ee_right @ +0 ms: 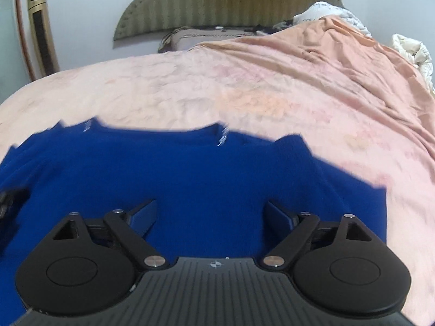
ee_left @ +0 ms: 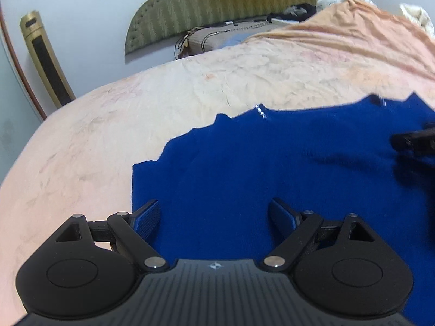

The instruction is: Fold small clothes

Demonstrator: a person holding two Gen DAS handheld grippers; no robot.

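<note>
left claw (ee_left: pixel 213 217): spread wide, nothing held, over near-left hem; drop yours onto the edge before pinching.
right claw (ee_right: pixel 210 217): spread too, over near-right part; match height.
blue garment (ee_right: pixel 190 174): flat on bed (ee_right: pixel 190 87), collar far; lift both corners evenly.

Blue garment (ee_left: pixel 272 168): soft matt knit. Bedspread (ee_left: pixel 163 100): crinkled pale cloth. Left gripper (ee_left: pixel 213 217): matt black plastic, ribbed fingers (ee_left: pixel 148 217).

The right hand-held gripper (ee_right: pixel 209 217) hangs spread wide over a blue garment (ee_right: pixel 190 174) lying flat on a pink-covered bed (ee_right: pixel 244 87), green headboard (ee_right: pixel 228 2) behind.
</note>
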